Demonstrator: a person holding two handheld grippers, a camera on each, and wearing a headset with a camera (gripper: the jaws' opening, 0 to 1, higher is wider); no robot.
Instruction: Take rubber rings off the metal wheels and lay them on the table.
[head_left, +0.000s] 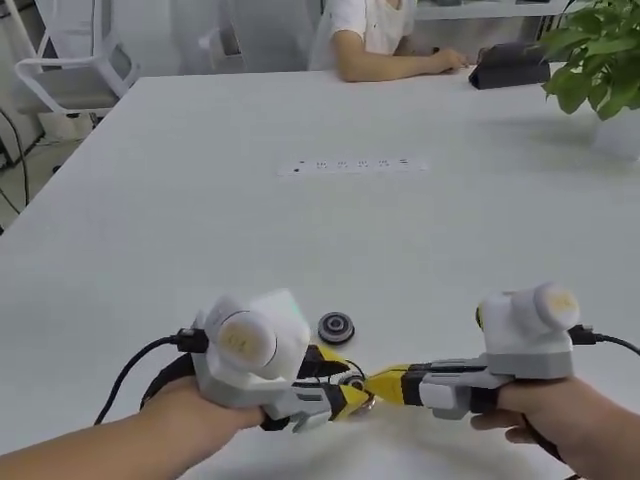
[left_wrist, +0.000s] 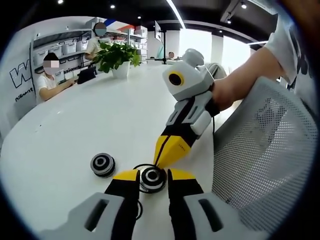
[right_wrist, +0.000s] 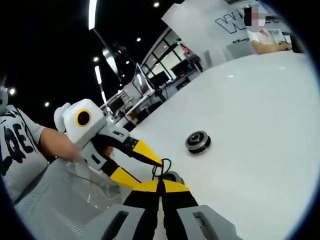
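Clamping the metal wheel (left_wrist: 151, 180) between its yellow jaws, the left gripper (left_wrist: 152, 175) is held low over the tabletop (head_left: 300, 230), so that the wheel is steadied against a pull. The right gripper (right_wrist: 160, 186) is set against it from the opposite side. Its jaws are pressed together on what appears to be the thin black rubber ring (left_wrist: 142, 165), a loop of which is seen raised off the wheel's rim. A second wheel (head_left: 337, 327), its ring judged not yet removed, is seen lying on the tabletop just beyond, apart from both grippers.
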